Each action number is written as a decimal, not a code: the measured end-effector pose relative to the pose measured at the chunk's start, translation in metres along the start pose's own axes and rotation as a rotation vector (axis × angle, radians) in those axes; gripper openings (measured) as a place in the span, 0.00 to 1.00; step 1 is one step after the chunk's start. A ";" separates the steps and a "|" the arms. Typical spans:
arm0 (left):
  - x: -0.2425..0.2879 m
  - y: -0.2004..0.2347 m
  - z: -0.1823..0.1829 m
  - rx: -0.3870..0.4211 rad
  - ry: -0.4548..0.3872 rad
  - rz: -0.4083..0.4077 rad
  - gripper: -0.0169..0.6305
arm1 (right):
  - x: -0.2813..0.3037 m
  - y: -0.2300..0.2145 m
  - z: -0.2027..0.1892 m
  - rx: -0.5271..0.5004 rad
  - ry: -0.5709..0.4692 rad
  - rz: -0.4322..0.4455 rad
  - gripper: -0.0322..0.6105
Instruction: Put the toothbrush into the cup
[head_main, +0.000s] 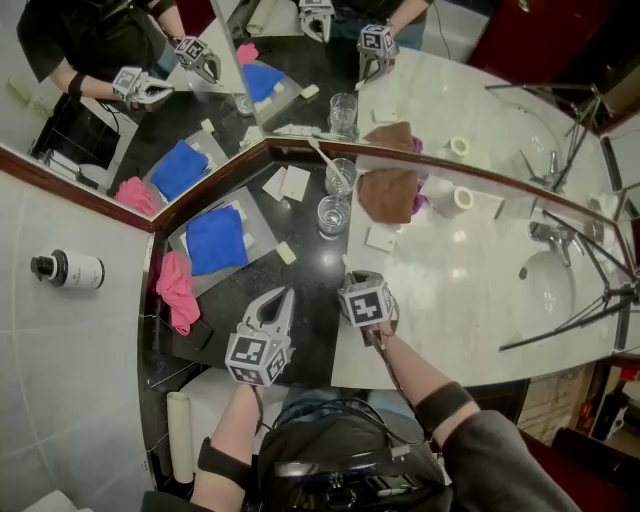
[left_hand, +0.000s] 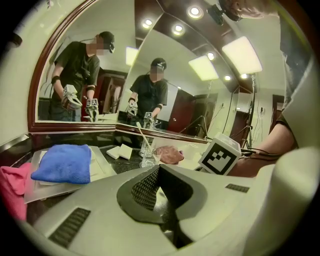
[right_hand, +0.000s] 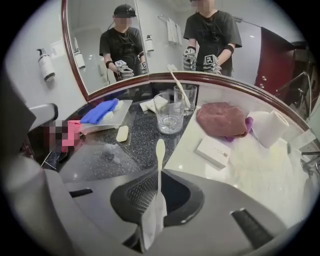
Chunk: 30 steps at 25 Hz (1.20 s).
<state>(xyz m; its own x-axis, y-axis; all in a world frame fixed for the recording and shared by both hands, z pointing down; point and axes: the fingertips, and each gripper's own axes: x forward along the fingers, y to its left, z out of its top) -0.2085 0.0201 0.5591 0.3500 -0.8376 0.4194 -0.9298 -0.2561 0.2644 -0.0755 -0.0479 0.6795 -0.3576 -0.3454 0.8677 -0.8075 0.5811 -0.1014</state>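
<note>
The toothbrush (right_hand: 159, 162) is being gripped by the right gripper (right_hand: 160, 187), with the jaws being pressed onto its lower handle, where a pale, wrapper-like sleeve is being pinched along with it. The slim white stem is being pointed up and away over the dark worktop (right_hand: 125, 150), just short of the empty cup (right_hand: 170, 117). The left gripper (left_hand: 158, 175) is being held aside, its jaws closed on nothing.

A light, stiff, thin stick is being handled here. It is being judged likely to swivel or slip inside that smooth sleeve, so a hold near mid-handle is being judged safest. The cup is clear glass, and is being judged fragile and easy to tip if clipped at the rim. Behind it, a second glass (right_hand: 185, 97) is already being occupied by another brush (right_hand: 177, 82).

Polished dark stone is being met by pale marble (right_hand: 260, 165), both slick. A blue cloth (right_hand: 100, 111), a brown cloth (right_hand: 222, 119) and a small box (right_hand: 212, 151) are being doubled in the corner mirror (right_hand: 150, 40).
</note>
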 end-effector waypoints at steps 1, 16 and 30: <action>0.000 -0.002 0.002 0.000 -0.006 0.005 0.03 | -0.006 -0.001 0.005 -0.010 -0.023 0.013 0.11; 0.005 -0.061 0.022 0.000 -0.051 0.054 0.03 | -0.104 -0.046 0.005 -0.078 -0.313 0.230 0.11; 0.012 -0.091 0.033 0.030 -0.066 0.086 0.03 | -0.146 -0.053 0.047 -0.161 -0.498 0.335 0.11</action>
<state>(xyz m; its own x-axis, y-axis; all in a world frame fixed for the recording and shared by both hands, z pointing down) -0.1237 0.0174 0.5119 0.2617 -0.8867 0.3811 -0.9593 -0.1957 0.2035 -0.0024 -0.0631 0.5352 -0.7866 -0.4046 0.4665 -0.5464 0.8080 -0.2205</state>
